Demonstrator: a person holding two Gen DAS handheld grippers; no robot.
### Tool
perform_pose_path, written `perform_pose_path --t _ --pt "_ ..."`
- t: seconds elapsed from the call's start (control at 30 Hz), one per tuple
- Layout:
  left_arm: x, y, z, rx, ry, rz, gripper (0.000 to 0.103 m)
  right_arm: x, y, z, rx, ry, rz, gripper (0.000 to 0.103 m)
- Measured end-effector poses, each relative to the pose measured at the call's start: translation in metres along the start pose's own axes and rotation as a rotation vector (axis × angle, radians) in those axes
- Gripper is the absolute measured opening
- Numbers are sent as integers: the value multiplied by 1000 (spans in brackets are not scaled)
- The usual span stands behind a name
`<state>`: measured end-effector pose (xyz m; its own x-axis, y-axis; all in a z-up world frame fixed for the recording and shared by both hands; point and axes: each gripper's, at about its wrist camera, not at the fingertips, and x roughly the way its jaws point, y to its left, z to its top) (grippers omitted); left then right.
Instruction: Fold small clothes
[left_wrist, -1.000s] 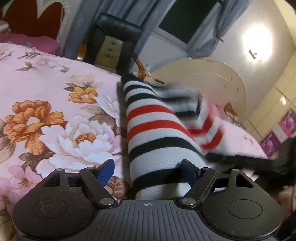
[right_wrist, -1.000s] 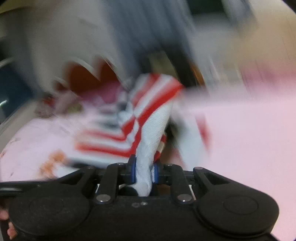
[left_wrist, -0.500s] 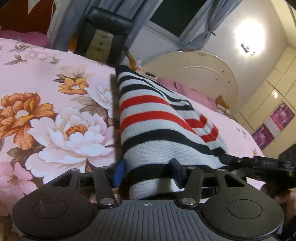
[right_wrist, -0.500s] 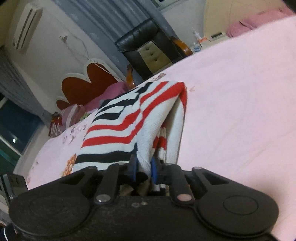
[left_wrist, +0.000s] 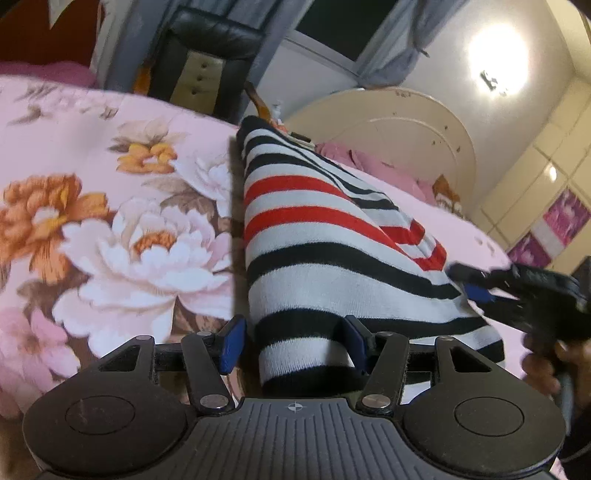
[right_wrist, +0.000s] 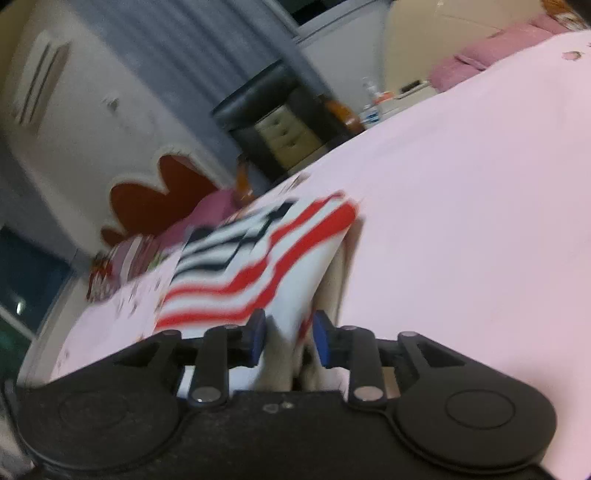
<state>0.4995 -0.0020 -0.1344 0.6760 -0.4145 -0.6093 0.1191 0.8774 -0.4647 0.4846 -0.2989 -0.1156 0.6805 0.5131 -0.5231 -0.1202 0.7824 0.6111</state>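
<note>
The striped sweater (left_wrist: 325, 258) is lying on the bed (left_wrist: 110, 206), running straight ahead from my left gripper (left_wrist: 291, 341), with its near hem sitting between the left jaws. Those jaws are standing wide apart on either side of the cloth; one blue pad is just beside the fabric, the other clear of it, so I am not pinching anything there. My right gripper (right_wrist: 288, 338) is sitting at the sweater's side edge, off to the right of my left jaws, where it shows as a dark shape against the cloth. Its jaws are parted too, with a fold of white and red knit (right_wrist: 258, 266) rising loosely between the pads and not clamped by them.

I am judging the fold to be partway along. The sweater is looking like a narrow doubled strip, with a layer of red and black stripes turned over on the side toward my right jaws, so one sideways fold seems made. What I am reckoning is left: regripping the near hem, carrying it forward away from both jaws to halve the length, then pressing it flat. The right view is blurred, so the far edge's neatness is beyond telling.
</note>
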Motion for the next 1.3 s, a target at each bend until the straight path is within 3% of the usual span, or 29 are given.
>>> perform_pose_path --t 0.1,0.13,0.2,0.27,0.33,0.37,0.4,0.47,0.53,0.6,0.63,0.73,0.83,0.97,1.03,1.1,1.17,1.23,1.3 --pt "0 -3 -4 -5 -12 4 56 21 -3 16 -20 10 -26 30" --pt "0 -4 -5 -1 -17 7 56 32 1 21 -55 35 -43 26" --pt "-3 -6 -8 2 -42 11 56 33 20 22 -199 -6 -50 12" --pt "-5 -10 -12 21 -53 28 54 28 43 21 -355 -54 -20 11" --pt "-7 -15 -14 47 -54 55 53 34 44 24 -366 -47 -24 11" --pt "-6 -16 -14 48 -48 64 54 45 37 24 -365 -8 -75 11" --pt "-6 -17 -14 42 -44 70 54 61 25 22 -360 53 -128 13" --pt "-5 -19 -12 38 -32 77 54 61 10 25 -311 49 -82 15" --pt "-8 -19 -9 49 -30 84 60 55 15 28 -334 36 -103 23" --pt "-23 -19 -2 60 -88 128 64 41 21 31 -342 -2 -139 41" --pt "-32 -19 5 60 -138 125 64 28 22 32 -333 -46 -128 41" --pt "-30 -24 34 75 -187 75 64 13 26 35 -351 -85 -116 34" --pt "2 -52 66 208 -175 41 64 24 30 41 -338 -63 -131 30" --pt "58 -76 91 300 -81 5 64 47 38 47 -374 -30 -98 11" --pt "84 -76 91 359 -27 73 64 66 45 41 -435 34 -117 10" --pt "93 -69 85 399 -23 124 64 88 45 35 -502 78 -172 7" --pt "88 -65 83 388 -43 132 64 96 38 37 -509 53 -201 0" --pt "84 -65 81 396 -49 134 64 97 26 42 -441 46 -182 0" --pt "83 -69 83 409 -44 136 64 95 26 39 -454 44 -183 0"
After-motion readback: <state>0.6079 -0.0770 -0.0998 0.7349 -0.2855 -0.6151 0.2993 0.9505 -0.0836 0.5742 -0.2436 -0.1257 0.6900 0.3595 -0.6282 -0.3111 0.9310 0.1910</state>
